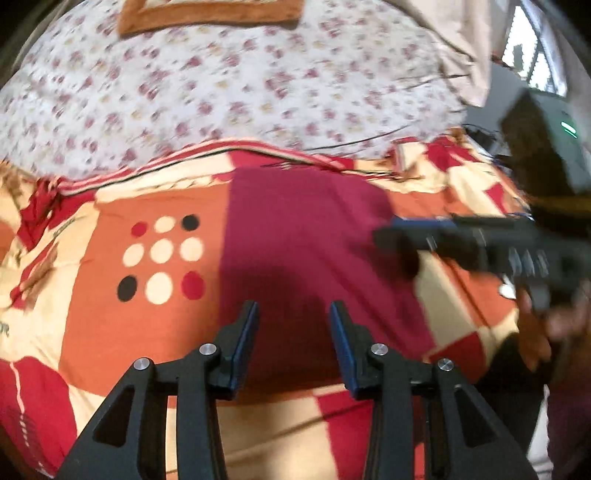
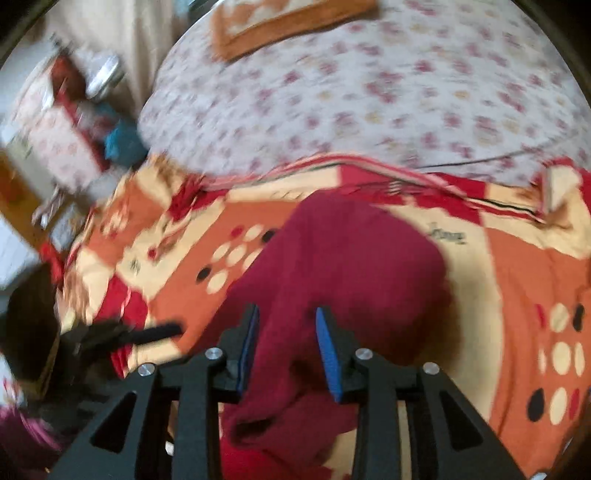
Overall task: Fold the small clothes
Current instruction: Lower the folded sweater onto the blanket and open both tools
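A maroon cloth [image 1: 306, 236] lies flat on the patterned orange, red and cream bedspread [image 1: 110, 266]. My left gripper [image 1: 293, 308] is open and empty, just above the cloth's near part. My right gripper [image 1: 399, 240] comes in from the right over the cloth's right edge, blurred. In the right wrist view the maroon cloth [image 2: 351, 266] is bunched and rumpled, and a fold of it runs down between the open fingers of my right gripper [image 2: 287, 314]. My left gripper [image 2: 166, 330] shows blurred at the lower left.
A white floral sheet [image 1: 240, 88] covers the far part of the bed, with a brown-bordered mat [image 1: 210, 16] on it. Furniture and clutter [image 2: 62, 122] stand beside the bed at the left. A dark box [image 1: 535, 140] stands at the right.
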`<state>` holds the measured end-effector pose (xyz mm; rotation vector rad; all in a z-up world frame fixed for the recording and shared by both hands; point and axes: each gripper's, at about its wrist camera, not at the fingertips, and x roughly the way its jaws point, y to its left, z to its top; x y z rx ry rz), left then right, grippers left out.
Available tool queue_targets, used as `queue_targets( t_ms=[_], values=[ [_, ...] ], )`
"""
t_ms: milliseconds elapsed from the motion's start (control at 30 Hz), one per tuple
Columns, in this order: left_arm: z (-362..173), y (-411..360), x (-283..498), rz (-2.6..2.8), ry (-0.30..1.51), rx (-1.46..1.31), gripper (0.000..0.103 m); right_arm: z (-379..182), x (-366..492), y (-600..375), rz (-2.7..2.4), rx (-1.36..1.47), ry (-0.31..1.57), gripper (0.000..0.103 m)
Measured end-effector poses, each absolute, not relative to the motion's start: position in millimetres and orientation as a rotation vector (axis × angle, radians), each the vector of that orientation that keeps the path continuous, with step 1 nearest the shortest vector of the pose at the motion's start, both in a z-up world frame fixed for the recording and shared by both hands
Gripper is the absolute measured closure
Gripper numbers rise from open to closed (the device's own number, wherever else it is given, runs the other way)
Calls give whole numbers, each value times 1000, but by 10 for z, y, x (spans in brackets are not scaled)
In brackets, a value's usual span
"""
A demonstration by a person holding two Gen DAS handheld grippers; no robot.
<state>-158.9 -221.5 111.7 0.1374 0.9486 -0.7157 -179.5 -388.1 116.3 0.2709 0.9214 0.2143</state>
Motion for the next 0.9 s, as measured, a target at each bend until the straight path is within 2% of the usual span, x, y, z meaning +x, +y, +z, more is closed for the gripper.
queue_targets(
  t_ms=[267,500,600,667,767,900],
  values=[
    [706,-2286,-1681,-705,1024,173,85,704,-2157,-3817,84,96,1006,72],
    [983,-2275,-1773,-719,949,137,85,675,-2346,-4036,88,193,1035,71],
    [1137,-2325,-1804,-743,898,116,85,765,-2387,-4233,98,319,1004,64],
    [1160,-2439,-1803,-774,902,115,85,832,-2371,-4379,97,400,962,50],
    [1091,-2624,-1822,-794,934,138,85,888,-2222,-4606,57,538,882,35],
    [960,-2762,-1922,-824,976,166,85,816,-1893,-4734,-9,588,898,35]
  ],
)
